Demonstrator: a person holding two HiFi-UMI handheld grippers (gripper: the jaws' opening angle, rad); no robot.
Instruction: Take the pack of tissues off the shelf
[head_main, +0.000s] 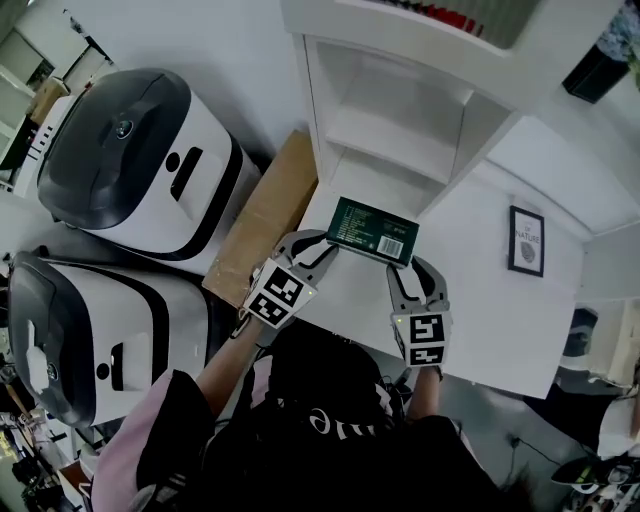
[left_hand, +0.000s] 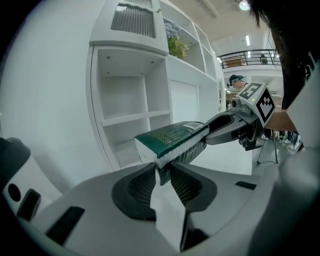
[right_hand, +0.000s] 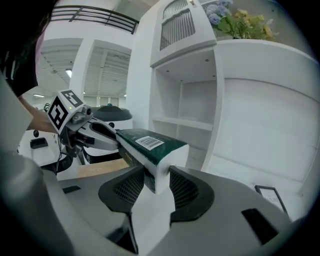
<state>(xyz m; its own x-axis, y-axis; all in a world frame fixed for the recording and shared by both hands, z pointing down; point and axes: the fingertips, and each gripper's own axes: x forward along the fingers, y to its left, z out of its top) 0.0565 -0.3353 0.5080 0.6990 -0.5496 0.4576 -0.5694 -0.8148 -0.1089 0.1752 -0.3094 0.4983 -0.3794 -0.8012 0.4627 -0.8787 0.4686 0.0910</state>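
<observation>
One pack of tissues (head_main: 373, 231), dark green on top with a white barcode label near one end, hangs in the air between both tongs, just in front of the lowest open compartment of the white shelf (head_main: 400, 130) and above the white worktop (head_main: 480, 310). It lies roughly level, printed face up, and touches neither shelf nor worktop.

The left tongs (left_hand: 164, 175) stand narrow, pinching a thin lower edge of the pack at its left end, with the bulk of the pack riding above the pads. The right tongs (right_hand: 156, 184) stand wider and take the whole thickness of the pack's right end, with a pad against each side of it.

The shelf's compartments behind the pack are bare, and flowers (right_hand: 235, 20) sit on top of the unit. On the worktop to the right lies a small black-framed picture (head_main: 526, 241). Left of the shelf a cardboard box (head_main: 265, 215) leans beside two large white-and-grey machines (head_main: 140, 160).
</observation>
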